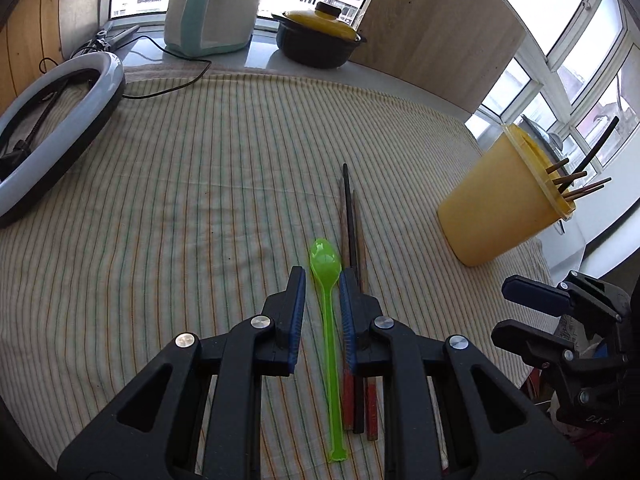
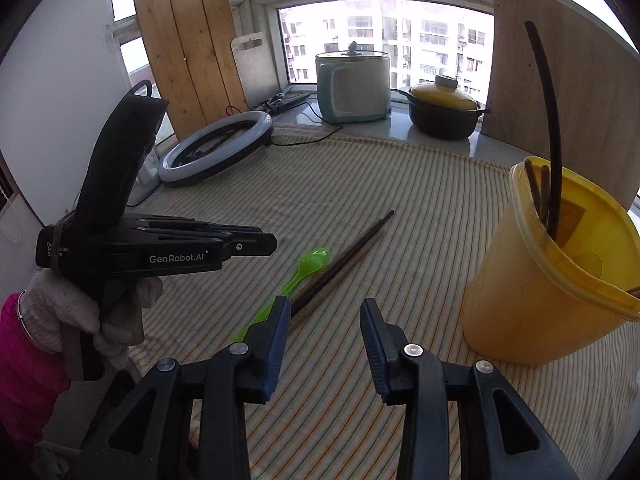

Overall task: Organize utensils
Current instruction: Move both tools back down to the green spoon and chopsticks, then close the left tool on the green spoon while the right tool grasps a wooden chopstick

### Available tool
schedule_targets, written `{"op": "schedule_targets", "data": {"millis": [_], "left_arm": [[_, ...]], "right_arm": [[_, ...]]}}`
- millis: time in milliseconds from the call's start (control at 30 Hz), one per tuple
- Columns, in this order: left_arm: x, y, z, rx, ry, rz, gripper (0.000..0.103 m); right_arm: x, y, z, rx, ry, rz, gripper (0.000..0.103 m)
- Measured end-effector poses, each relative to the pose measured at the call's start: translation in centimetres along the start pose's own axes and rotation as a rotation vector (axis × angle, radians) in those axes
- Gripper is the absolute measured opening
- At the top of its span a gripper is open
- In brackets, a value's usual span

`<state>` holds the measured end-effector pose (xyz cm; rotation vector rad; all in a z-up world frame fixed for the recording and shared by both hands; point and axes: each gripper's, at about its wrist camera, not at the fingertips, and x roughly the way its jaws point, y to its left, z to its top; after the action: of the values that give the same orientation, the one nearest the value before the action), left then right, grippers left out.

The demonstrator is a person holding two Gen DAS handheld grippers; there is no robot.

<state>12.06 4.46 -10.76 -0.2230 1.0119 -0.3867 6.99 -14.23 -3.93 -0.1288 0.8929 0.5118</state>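
Note:
A green plastic spoon lies on the striped cloth, with several dark chopsticks right beside it. My left gripper hovers above the spoon, its jaws a narrow gap apart; the spoon shows through the gap, untouched. My right gripper is open and empty, over the cloth near the spoon's handle end. A yellow tub on the right holds several more chopsticks.
A ring light lies at the cloth's far left. A white and teal appliance and a black pot with a yellow lid stand on the sill. A gloved hand holds the left gripper.

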Motion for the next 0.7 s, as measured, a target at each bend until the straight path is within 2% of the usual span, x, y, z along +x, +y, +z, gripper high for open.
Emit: {"op": "schedule_targets", "data": {"millis": [100,200,300,700], "left_arm": [[1.2,0.3,-0.3,-0.002,0.029,-0.008,0.017],[2.2,-0.1,-0.7,0.018,0.055,-0.017,0.03],[3.1,-0.9,-0.7,0.045,0.063,-0.007,0.03],[5.2,-2.8,-0.4,0.204,0.072,0.151,0.03]], "right_arm": [[1.5,-0.1,-0.2,0.012,0.049,-0.003,0.037],[2.6,-0.3,-0.2,0.025,0.085,-0.01,0.037],[3.5,-0.6,-0.3,0.037,0.11,-0.01,0.037],[5.1,-1.2,0.2,0.061,0.142,-0.02,0.037]]}}
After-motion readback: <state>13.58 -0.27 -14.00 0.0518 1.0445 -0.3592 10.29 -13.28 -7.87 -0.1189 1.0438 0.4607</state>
